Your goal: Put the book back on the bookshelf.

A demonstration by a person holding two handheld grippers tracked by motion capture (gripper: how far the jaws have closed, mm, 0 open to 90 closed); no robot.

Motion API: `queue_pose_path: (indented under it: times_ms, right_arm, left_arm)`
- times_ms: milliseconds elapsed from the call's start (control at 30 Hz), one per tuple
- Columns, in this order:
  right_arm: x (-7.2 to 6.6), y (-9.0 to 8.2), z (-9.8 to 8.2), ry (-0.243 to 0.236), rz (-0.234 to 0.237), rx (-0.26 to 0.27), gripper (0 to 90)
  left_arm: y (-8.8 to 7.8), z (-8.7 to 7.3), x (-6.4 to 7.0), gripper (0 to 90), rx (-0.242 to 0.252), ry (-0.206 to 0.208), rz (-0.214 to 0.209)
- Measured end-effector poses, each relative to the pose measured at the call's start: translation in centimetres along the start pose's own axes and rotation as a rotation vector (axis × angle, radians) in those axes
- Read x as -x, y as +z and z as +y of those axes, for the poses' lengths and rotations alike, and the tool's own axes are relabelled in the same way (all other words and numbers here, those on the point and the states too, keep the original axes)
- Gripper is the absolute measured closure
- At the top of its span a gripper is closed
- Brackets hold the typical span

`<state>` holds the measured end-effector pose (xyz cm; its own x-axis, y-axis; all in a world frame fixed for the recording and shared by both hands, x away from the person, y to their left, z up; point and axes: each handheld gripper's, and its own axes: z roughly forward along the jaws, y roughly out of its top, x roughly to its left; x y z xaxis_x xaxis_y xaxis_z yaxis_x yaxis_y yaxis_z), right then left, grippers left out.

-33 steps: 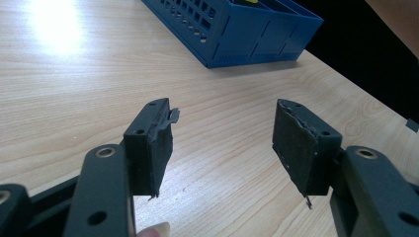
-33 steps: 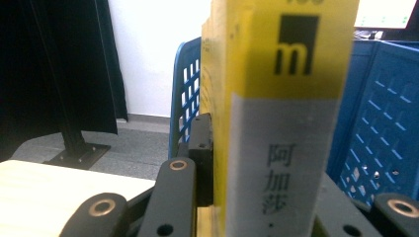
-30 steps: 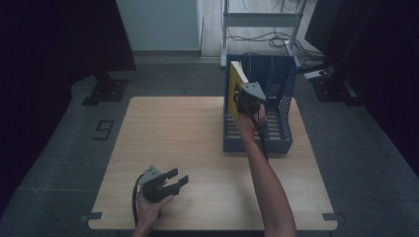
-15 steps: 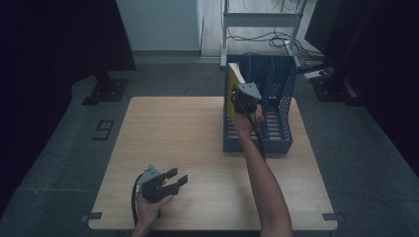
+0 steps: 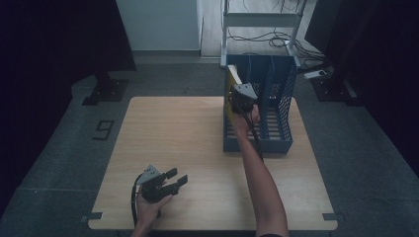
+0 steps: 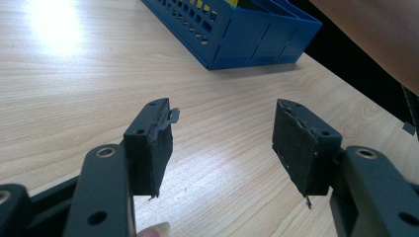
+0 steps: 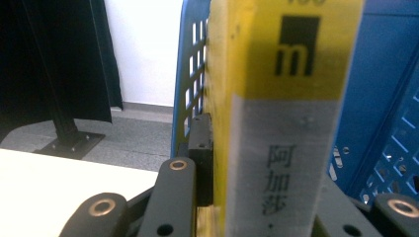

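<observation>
My right gripper jaws clamp a yellow book upright in the blue file rack, at the counter's two o'clock. I should lower it straight, clear of the dividers. My left gripper rests at seven o'clock, jaws apart and empty.

Bare table lies open left of the blue rack, whose walls hem the book.

Book upright in rack's leftmost slot; rack on table, right side.
</observation>
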<state>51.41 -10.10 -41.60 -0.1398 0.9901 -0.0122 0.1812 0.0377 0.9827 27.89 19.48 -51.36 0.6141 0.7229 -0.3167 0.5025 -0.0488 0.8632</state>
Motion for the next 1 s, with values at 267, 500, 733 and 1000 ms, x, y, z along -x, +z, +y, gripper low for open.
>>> queue_pose_path:
  times_ms: [267,500,733,1000]
  right_arm:
    - [0.0,0.7,-0.8,-0.006,-0.007,-0.011,74.6]
    - [-0.1,1.0,-1.7,-0.008,-0.011,-0.030,74.6]
    - [0.0,0.7,-1.9,-0.007,-0.006,-0.038,74.5]
    - [-0.1,-0.1,-2.3,-0.009,0.003,-0.067,73.8]
  left_arm:
    - [0.1,-0.1,0.0,40.6,-0.010,0.006,0.003]
    - [0.1,-0.2,0.0,40.6,-0.011,0.006,0.004]
    - [0.1,-0.2,0.1,40.6,-0.009,0.007,0.004]
    - [0.2,-0.2,0.4,40.7,-0.015,0.013,-0.002]
